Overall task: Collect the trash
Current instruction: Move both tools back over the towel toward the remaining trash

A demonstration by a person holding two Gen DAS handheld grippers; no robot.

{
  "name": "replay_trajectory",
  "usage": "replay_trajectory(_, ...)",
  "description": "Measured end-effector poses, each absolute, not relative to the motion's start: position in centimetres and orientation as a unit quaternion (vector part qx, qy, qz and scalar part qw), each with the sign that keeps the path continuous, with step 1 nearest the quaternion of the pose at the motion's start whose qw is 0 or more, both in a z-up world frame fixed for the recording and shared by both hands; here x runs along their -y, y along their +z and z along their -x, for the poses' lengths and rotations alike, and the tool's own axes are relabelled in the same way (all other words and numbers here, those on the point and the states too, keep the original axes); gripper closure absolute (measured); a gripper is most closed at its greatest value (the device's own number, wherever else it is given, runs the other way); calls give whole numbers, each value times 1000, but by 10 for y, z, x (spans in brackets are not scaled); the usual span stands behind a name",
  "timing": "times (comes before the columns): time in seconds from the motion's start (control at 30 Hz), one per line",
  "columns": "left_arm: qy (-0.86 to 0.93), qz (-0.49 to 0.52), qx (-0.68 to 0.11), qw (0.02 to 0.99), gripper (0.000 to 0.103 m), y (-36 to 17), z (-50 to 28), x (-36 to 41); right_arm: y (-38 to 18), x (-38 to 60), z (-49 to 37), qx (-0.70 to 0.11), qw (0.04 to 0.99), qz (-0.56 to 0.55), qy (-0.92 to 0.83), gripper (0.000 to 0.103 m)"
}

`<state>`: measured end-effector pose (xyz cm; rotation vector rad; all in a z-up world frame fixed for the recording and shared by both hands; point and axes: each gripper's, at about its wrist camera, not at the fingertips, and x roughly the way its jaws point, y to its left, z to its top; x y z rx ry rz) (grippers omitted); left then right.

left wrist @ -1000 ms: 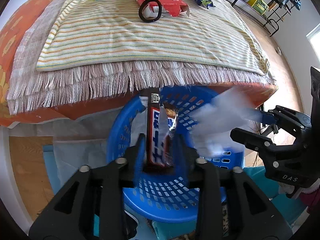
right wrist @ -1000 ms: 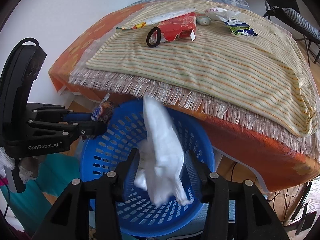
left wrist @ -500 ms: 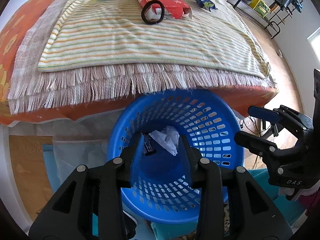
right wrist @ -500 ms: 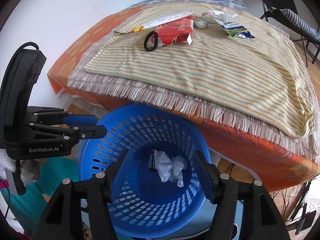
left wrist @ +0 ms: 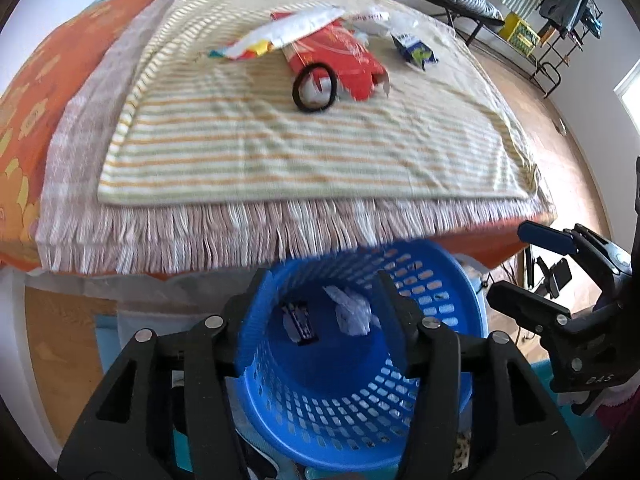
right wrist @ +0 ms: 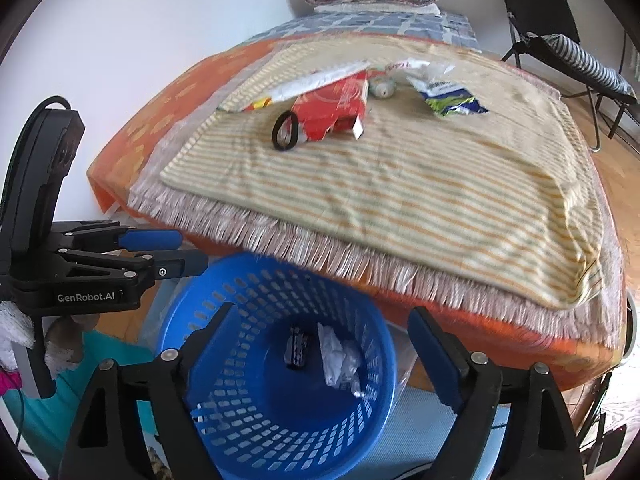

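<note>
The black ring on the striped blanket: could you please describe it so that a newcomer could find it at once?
Start at the yellow-striped blanket covering the bed. Among the litter at its far end lies a flattened red carton, and the black ring rests against the carton's near corner. It is the only dark, closed loop there; the neighbours are all flat wrappers.

Blue basket (right wrist: 372, 412) holding crumpled white tissue (right wrist: 338, 356), dark wrapper (right wrist: 297, 346), possibly candy
</note>
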<state>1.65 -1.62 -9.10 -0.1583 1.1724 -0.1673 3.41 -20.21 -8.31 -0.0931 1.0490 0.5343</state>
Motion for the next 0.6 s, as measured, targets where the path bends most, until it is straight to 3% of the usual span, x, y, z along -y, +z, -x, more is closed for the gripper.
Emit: replay_trajectory(0.6,-76,72,-532,840,50,-77,-73,18,-56,221,-94,-469,855,-19,221,12)
